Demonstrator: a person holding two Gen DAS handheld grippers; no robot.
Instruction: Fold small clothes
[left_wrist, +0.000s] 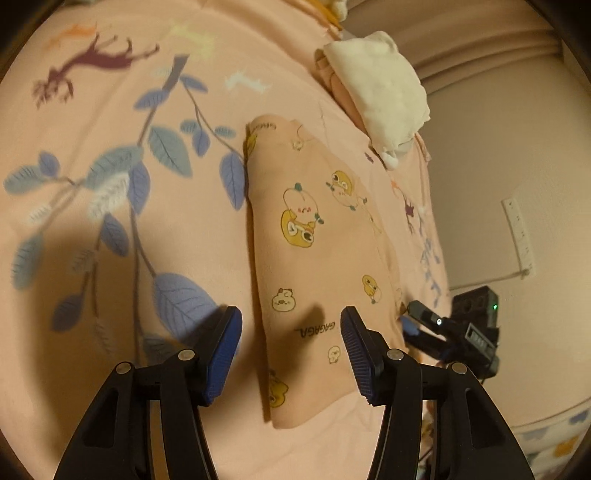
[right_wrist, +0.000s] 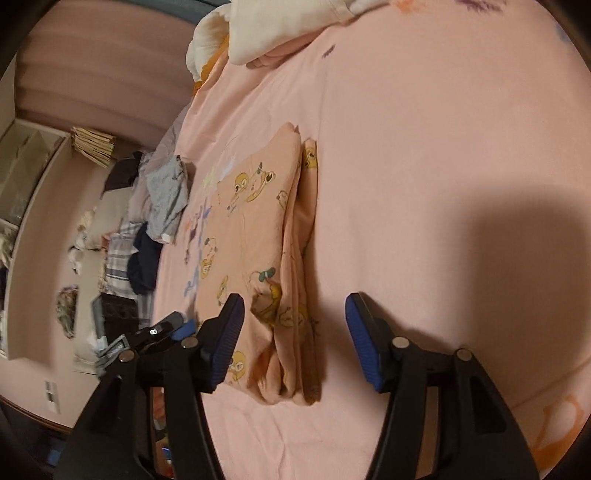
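A small pink garment with yellow cartoon prints (left_wrist: 317, 258) lies folded in a long strip on the pink bedspread (left_wrist: 110, 221). My left gripper (left_wrist: 291, 354) is open and empty, held just above the garment's near end. The right gripper shows at the right edge of the left wrist view (left_wrist: 443, 328). In the right wrist view the same folded garment (right_wrist: 266, 251) shows its stacked fold edges, and my right gripper (right_wrist: 293, 339) is open and empty over its near end. The left gripper (right_wrist: 159, 332) shows at the left there.
A folded white and pink pile (left_wrist: 380, 92) sits at the far edge of the bed, also in the right wrist view (right_wrist: 266, 26). Loose grey, navy and striped clothes (right_wrist: 147, 229) lie off the bed's left side. A wall with a power strip (left_wrist: 519, 236) is at the right.
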